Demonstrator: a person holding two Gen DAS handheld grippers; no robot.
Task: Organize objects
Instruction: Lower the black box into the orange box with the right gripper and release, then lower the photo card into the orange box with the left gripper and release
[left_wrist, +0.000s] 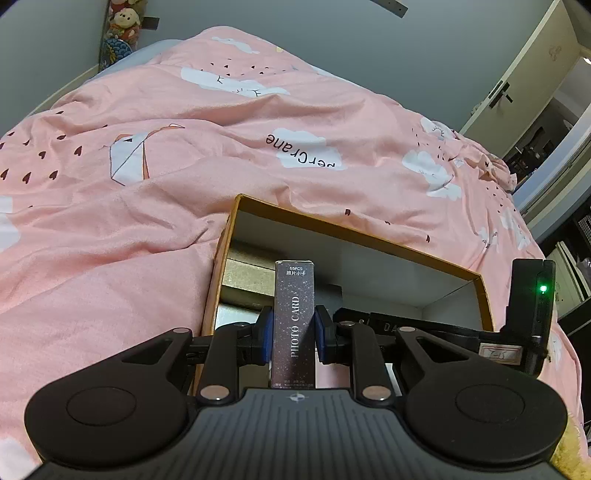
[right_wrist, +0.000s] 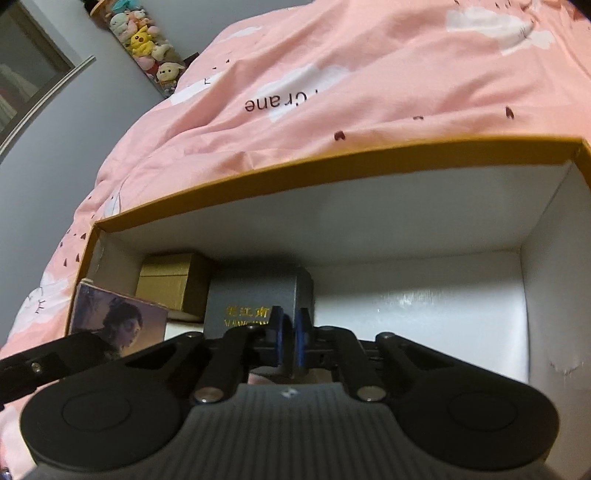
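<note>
Black left gripper (left_wrist: 293, 334) clamping photo card box (left_wrist: 294, 325), lower end hidden, right gripper (right_wrist: 289, 334) jaws together.

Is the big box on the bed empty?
No. The big box holds a cardboard carton and a dark case at its left end.

The left gripper (left_wrist: 293, 332) held an upright "PHOTO CARD" box (left_wrist: 294, 317) between its blue fingers (left_wrist: 266, 332), over an open orange-rimmed cardboard box (left_wrist: 354, 230) on the pink-quilted bed (left_wrist: 147, 184).
</note>
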